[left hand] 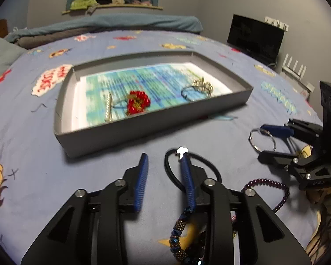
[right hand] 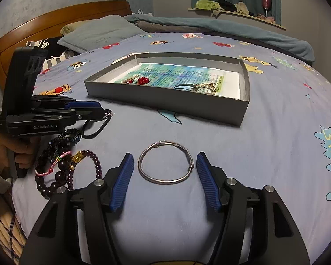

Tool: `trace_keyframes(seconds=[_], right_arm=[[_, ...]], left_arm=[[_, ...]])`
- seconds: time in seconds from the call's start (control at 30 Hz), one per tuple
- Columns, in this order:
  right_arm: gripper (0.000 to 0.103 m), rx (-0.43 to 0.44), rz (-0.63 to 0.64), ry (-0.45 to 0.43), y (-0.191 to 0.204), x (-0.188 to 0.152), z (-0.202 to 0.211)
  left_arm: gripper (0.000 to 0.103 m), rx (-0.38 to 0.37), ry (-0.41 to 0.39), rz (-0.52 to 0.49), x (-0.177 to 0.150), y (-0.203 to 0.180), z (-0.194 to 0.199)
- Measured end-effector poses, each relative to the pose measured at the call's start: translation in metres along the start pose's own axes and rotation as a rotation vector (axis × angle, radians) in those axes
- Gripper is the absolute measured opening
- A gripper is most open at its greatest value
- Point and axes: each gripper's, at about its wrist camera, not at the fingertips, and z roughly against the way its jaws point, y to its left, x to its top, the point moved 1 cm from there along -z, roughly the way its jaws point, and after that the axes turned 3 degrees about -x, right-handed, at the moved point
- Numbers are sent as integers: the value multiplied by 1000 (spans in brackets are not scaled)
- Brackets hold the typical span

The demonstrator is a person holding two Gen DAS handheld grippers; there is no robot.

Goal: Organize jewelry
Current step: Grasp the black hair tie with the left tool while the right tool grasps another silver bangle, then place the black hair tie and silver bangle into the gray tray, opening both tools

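Observation:
My left gripper (left hand: 163, 156) is open low over the blue bedsheet, with nothing between its pads. A black cord bracelet (left hand: 168, 170) with a pale clasp loops around its right finger (left hand: 187, 183). In the right wrist view the same cord (right hand: 97, 127) curls under the left gripper (right hand: 103, 110), which a hand holds. My right gripper (right hand: 164, 154) stands open around a silver bangle (right hand: 165, 180) that lies flat on the sheet; the pads do not press it. The left wrist view shows that bangle (left hand: 252, 141) between the right gripper's (left hand: 261, 141) fingers.
A shallow grey box (left hand: 130, 134) lies ahead, lined with printed paper, holding a red bead piece (left hand: 138, 102), a pearl strand (left hand: 108, 108) and a gold-trimmed bangle (left hand: 196, 89). Blue beaded (left hand: 177, 231) and purple beaded (right hand: 86, 167) bracelets lie by the left gripper. Pillows and a headboard stand behind.

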Motion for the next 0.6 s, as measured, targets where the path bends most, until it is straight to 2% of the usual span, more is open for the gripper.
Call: trace_keyframes(seconds=[0.1, 0.17, 0.23, 0.27, 0.6], right_arm=[[60, -2, 4, 7, 1, 0, -2], [55, 0, 3, 6, 1, 1, -3], [50, 5, -3, 1, -1, 2, -2], [50, 8, -6, -2, -1, 2, -1], [49, 5, -24, -89, -7, 20, 15]], left_arm=[[35, 13, 29, -5, -2, 0, -7], [33, 12, 36, -4, -3, 0, -9], [10, 8, 36, -1, -3, 0, -8], [5, 8, 32, 2, -2, 1, -7], [3, -62, -122, 38, 14, -4, 25]])
